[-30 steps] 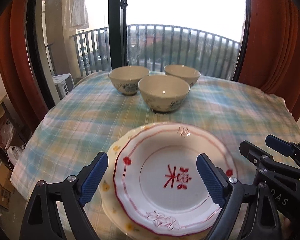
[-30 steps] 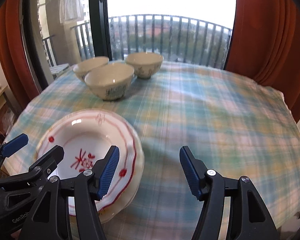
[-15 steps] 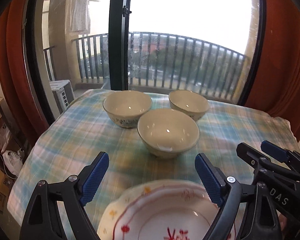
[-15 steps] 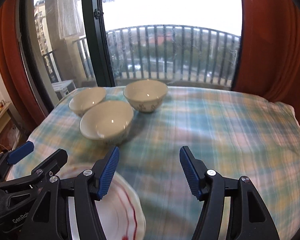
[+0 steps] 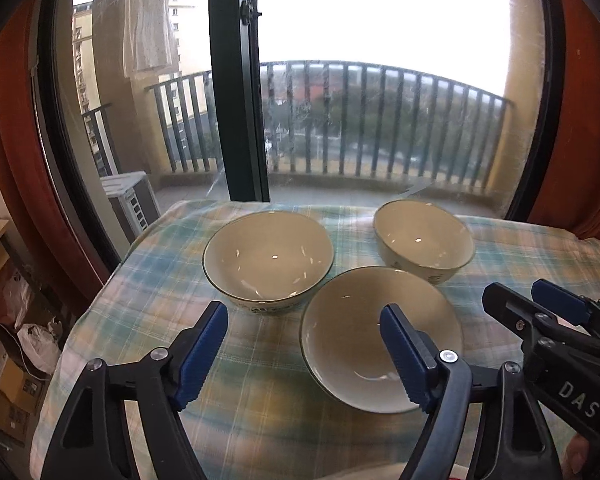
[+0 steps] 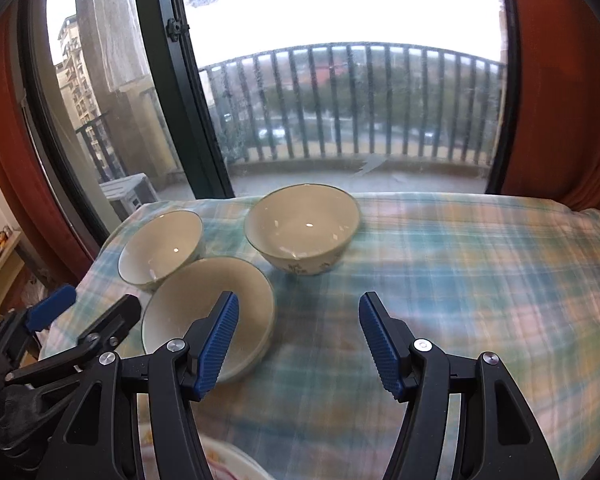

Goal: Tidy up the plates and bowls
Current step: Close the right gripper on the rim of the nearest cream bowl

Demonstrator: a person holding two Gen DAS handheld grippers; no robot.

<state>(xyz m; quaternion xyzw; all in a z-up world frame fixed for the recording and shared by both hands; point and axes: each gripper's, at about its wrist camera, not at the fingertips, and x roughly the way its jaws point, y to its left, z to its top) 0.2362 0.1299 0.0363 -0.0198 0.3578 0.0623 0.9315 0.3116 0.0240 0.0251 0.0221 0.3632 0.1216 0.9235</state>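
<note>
Both my grippers have swept forward off the plates to the bowls, and the plates have slid almost out of view at the bottom edge.

The table [image 5: 148,280] under its checked cloth carries three bowls grouped at the far side by the window: the near bowl [image 5: 352,344], the left bowl [image 5: 268,256] touching it, the far bowl [image 5: 422,240] just beside. My left gripper [image 5: 304,354] has just been narrowing, empty, one finger over the near bowl. My right gripper [image 6: 298,340] hangs released, holding nothing, beside that bowl. Stacking bowls looks next; nothing blocks them.
</note>
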